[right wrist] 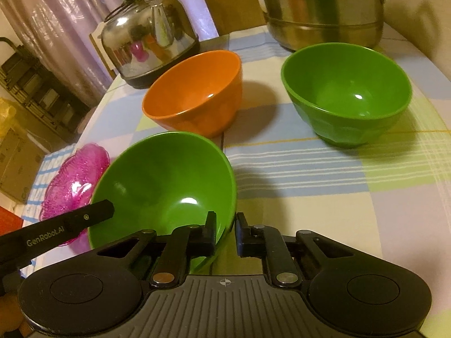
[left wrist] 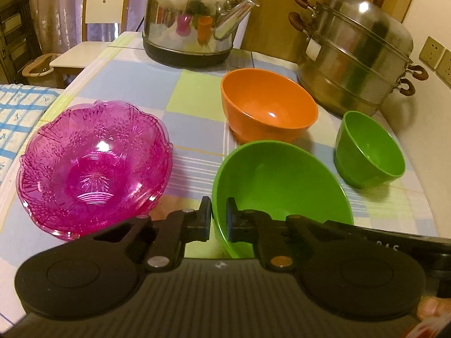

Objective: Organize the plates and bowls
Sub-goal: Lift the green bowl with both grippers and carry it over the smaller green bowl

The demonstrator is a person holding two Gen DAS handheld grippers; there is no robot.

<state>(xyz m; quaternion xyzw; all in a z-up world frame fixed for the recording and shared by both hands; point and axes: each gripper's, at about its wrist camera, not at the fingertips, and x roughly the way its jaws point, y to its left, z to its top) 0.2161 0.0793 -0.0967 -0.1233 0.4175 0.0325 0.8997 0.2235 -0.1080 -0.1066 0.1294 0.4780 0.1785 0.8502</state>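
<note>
Checked tablecloth (left wrist: 194,107) on table — pink glass bowl (left wrist: 93,166), orange bowl (left wrist: 267,107), small green bowl (left wrist: 369,149), kettle (left wrist: 191,25), steamer pot (left wrist: 355,56).

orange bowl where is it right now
The orange bowl stands on the table behind the large green bowl, between the kettle and the steamer pot.

Open tablecloth (right wrist: 324,174) lane between near green bowl (right wrist: 169,180) and far green bowl (right wrist: 346,93); orange bowl (right wrist: 197,90) behind.
</note>
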